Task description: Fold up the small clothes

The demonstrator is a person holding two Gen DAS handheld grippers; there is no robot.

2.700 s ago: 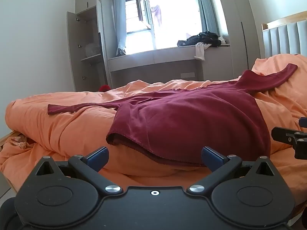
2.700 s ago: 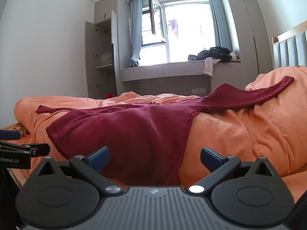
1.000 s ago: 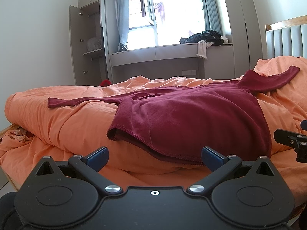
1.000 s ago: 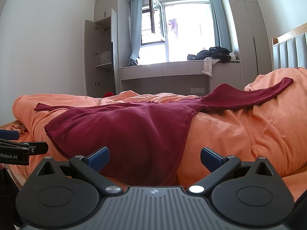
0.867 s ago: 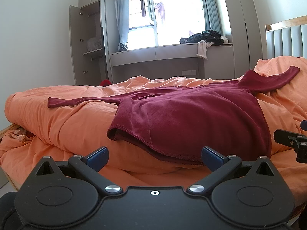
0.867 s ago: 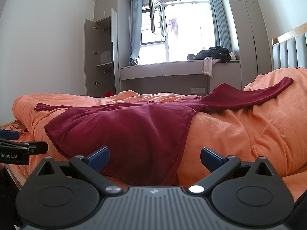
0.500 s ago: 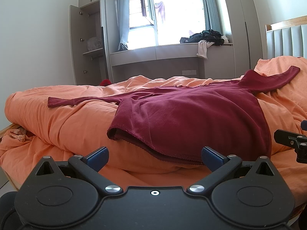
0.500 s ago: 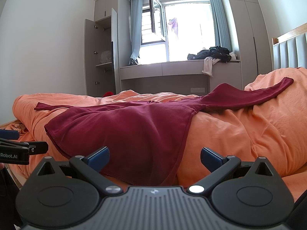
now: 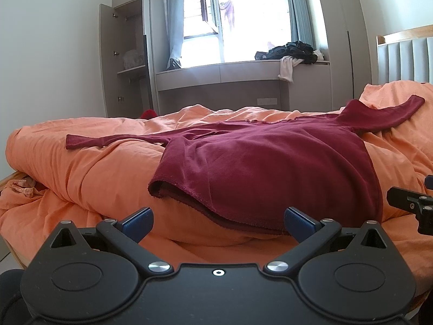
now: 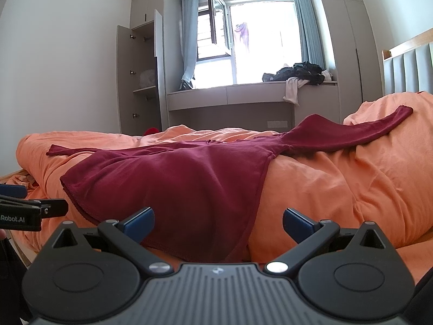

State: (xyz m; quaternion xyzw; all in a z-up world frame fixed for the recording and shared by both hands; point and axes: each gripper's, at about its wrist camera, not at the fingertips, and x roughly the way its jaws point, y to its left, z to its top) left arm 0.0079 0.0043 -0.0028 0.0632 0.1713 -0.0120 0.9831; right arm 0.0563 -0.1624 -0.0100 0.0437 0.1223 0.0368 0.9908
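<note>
A dark red long-sleeved shirt (image 9: 270, 159) lies spread flat on an orange duvet (image 9: 89, 173), sleeves out to left and right, hem toward me. It also shows in the right wrist view (image 10: 178, 187). My left gripper (image 9: 217, 223) is open and empty, just short of the hem. My right gripper (image 10: 218, 222) is open and empty, low in front of the hem's right part. Each gripper's side shows at the edge of the other's view.
The orange duvet (image 10: 338, 189) is rumpled and bulges under the shirt. A padded headboard (image 9: 403, 57) stands at the right. Beyond the bed are a window bench with a pile of clothes (image 9: 292, 51) and an open wardrobe (image 9: 127, 62) at the left.
Both grippers have held nearly still over the last second. Since 2.7 s ago the left view has levelled out a little. The shirt has not moved.
</note>
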